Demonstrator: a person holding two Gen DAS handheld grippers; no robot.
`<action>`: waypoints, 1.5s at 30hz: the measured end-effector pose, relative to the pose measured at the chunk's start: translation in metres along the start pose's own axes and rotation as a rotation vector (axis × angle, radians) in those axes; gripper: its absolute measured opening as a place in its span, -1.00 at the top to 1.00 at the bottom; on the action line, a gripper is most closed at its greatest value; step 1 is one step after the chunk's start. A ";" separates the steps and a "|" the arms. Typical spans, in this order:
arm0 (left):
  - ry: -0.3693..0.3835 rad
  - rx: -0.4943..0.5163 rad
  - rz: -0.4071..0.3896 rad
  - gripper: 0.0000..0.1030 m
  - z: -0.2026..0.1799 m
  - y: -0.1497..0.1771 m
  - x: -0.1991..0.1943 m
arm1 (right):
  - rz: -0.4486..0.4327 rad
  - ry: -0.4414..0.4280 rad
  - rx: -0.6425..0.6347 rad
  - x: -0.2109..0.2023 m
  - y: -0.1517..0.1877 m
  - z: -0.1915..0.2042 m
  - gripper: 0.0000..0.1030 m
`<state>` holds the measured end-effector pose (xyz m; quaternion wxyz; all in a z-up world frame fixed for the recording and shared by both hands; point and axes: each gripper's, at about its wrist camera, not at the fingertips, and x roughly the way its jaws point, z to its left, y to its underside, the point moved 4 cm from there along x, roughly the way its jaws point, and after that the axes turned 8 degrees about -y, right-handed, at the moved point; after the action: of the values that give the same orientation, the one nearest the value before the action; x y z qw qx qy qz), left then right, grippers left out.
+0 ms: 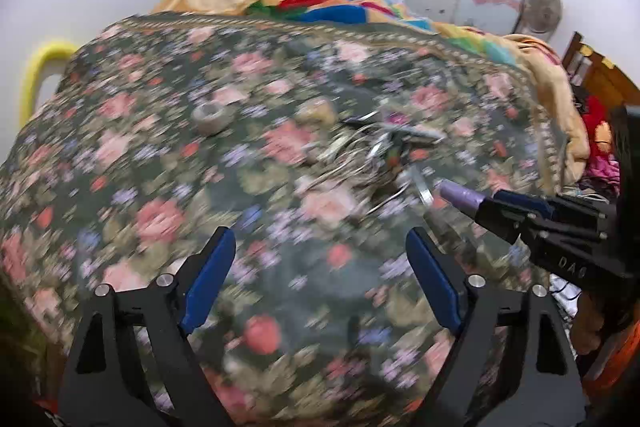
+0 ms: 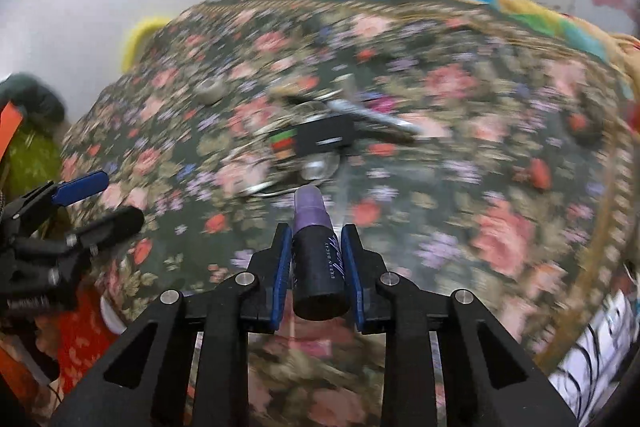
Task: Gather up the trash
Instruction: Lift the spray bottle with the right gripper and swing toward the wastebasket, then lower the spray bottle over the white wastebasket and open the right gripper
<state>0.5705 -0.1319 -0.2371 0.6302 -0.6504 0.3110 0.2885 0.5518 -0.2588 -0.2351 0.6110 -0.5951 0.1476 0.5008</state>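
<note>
Because the slim cosmetic bottle [image 2: 318, 259] was round and smooth, the right tongs [image 2: 316, 247] held it lengthwise, one blue pad flat against each side of its black, printed barrel, so that the matte purple cap pointed forward over the bed [image 2: 500, 147]. That grip was closed firmly on the bottle, which hung clear of the bedding rather than resting on it. The left tongs [image 1: 320, 267] stood wide open and empty above the near part of the bed, probably kept free for another piece.

The bed was covered by a floral cloth [image 1: 160, 167], dark green with pink roses and lilac sprigs, soft and slightly rumpled. Near its middle lay the remaining pile of litter [image 2: 316, 143]: a flat black box with a red and green end, a thin silvery pen-like stick, shiny crinkled wrapping and a small glassy round piece, all blurred. A greyish roll of tape [image 1: 210, 117] lay apart to the left. Where the trash should go could not be seen.
</note>
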 end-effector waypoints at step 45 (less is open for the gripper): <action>0.058 0.032 -0.016 0.96 0.010 0.001 -0.078 | -0.124 0.142 0.035 -0.086 -0.003 0.039 0.54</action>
<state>0.5199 -0.1190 -0.1786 0.6335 -0.6508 0.3284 0.2594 0.4991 -0.2615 -0.1569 0.6389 -0.6265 0.1622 0.4159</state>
